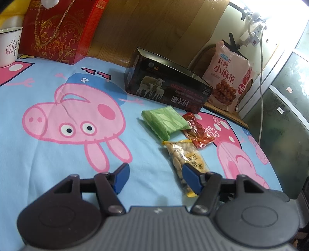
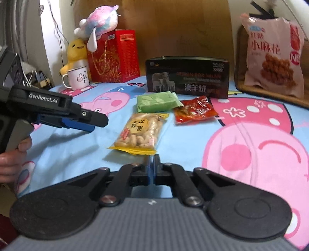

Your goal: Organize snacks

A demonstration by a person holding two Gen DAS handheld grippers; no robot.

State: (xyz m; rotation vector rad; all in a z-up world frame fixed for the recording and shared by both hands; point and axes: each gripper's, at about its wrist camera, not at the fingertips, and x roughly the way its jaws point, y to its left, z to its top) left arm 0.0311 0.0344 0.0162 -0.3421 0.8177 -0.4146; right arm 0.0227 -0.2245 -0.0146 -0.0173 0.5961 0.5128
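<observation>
Right tongs: blue-padded fingers pressed together with nothing between them, tips just short of the yellow crimped end of the peanut packet; black hinged links run back to a ribbed grey body.
Left tongs: spread apart and empty, flat blue pads on black links; from the right wrist view they hang above the sheet, held by a hand on a grey grip.
Peanut packet: clear, glossy plastic pouch with yellow crimped ends, lumpy with pale nuts, lying flat nearest both tongs.
Green packet: matte, block-shaped wrapper with a leaf print and a serrated edge, just behind the peanut packet.
Red packet: crinkled, shiny pouch beside the green one, edges touching or nearly so.
Surface: soft cloth sheet, light blue with pink cartoon pigs, slightly creased.
Dark box: rectangular open-topped carton printed with sheep, behind the snacks.
Pink bag: large puffy snack bag standing upright to the right.
Red gift box: tall, gold scrollwork, cord handle.
Mug: white enamel, beside plush toys.
</observation>
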